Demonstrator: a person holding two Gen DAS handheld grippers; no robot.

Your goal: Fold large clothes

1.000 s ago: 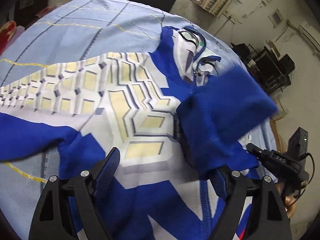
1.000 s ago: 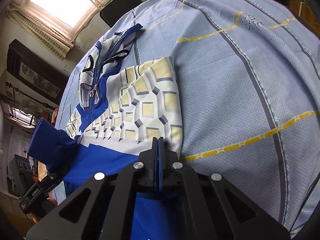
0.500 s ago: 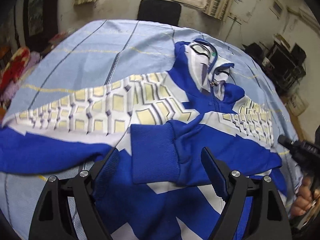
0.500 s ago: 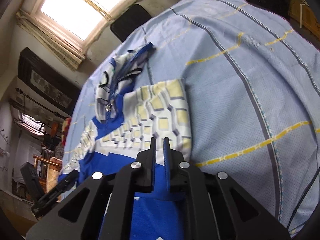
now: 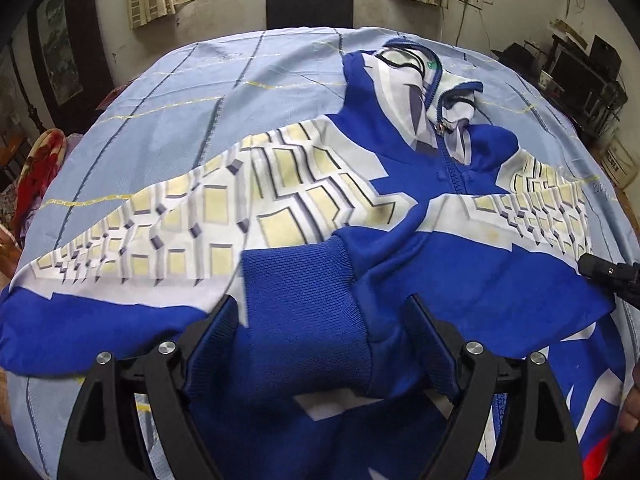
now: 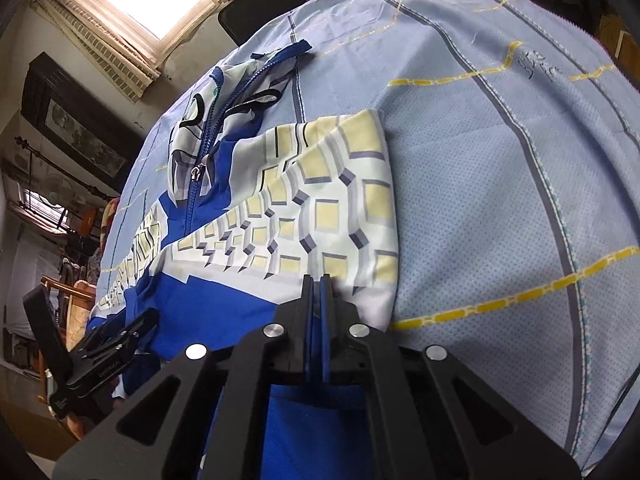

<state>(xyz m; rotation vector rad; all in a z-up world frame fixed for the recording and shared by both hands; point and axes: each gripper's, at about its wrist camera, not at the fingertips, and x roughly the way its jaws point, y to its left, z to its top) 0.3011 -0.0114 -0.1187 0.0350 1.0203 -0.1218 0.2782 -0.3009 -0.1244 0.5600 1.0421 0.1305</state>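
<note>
A blue, white and yellow zip-up jacket [image 5: 360, 208] lies front-up on the light blue bedsheet [image 5: 200, 100]. One blue sleeve is folded across its chest. That sleeve's ribbed cuff [image 5: 296, 280] rests flat between the fingers of my left gripper [image 5: 322, 308], which is open and not pressing on it. My right gripper [image 6: 318, 288] hovers at the jacket [image 6: 320, 216] near its folded right edge. Its jaws are closing to a thin line, and I see no cloth pinched between them. The zipper [image 5: 448, 152] runs up to the rumpled collar.
A black chair [image 5: 310, 6] stands beyond the bed under a window. Shelves with dark equipment [image 5: 580, 68] fill the right side. Red patterned fabric [image 5: 36, 176] lies off the left edge. Bare sheet [image 6: 500, 160] spreads right of the jacket.
The blue sleeve, in the air a second ago, now lies across the jacket's chest with its cuff between the left fingers. The right jaws parted slightly, then closed again.
</note>
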